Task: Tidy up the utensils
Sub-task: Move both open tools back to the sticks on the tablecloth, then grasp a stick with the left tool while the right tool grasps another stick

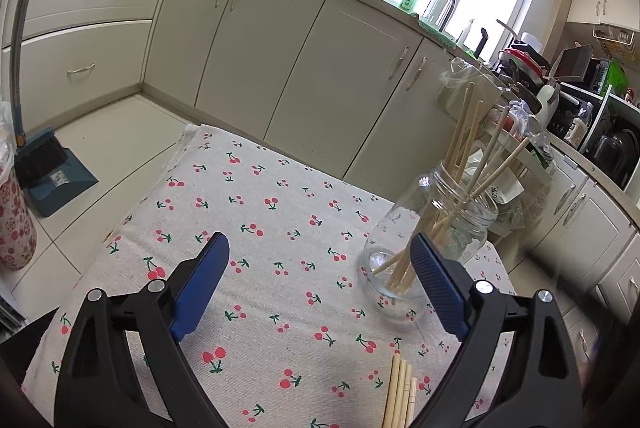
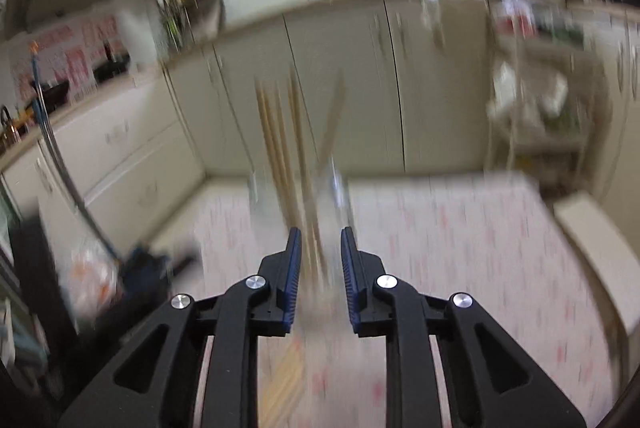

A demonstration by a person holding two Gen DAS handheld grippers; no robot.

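Observation:
A clear glass jar [image 1: 436, 228] stands on the cherry-print tablecloth [image 1: 280, 211] and holds several wooden chopsticks [image 1: 468, 143] that lean out of its mouth. More chopsticks [image 1: 400, 392] lie flat on the cloth at the near edge. My left gripper [image 1: 320, 248] is wide open and empty, its right finger just in front of the jar. The right wrist view is motion-blurred: my right gripper [image 2: 318, 256] has its jaws a little apart with nothing between them, and the jar's chopsticks [image 2: 288, 147] stand ahead of it. Loose chopsticks [image 2: 286, 380] lie below it.
Cream kitchen cabinets [image 1: 280, 47] run behind the table. A blue dustpan and broom [image 1: 48, 163] stand on the floor at left. A cluttered shelf rack [image 1: 520, 147] stands just behind the jar. A cream stool [image 2: 600, 248] sits at the table's right.

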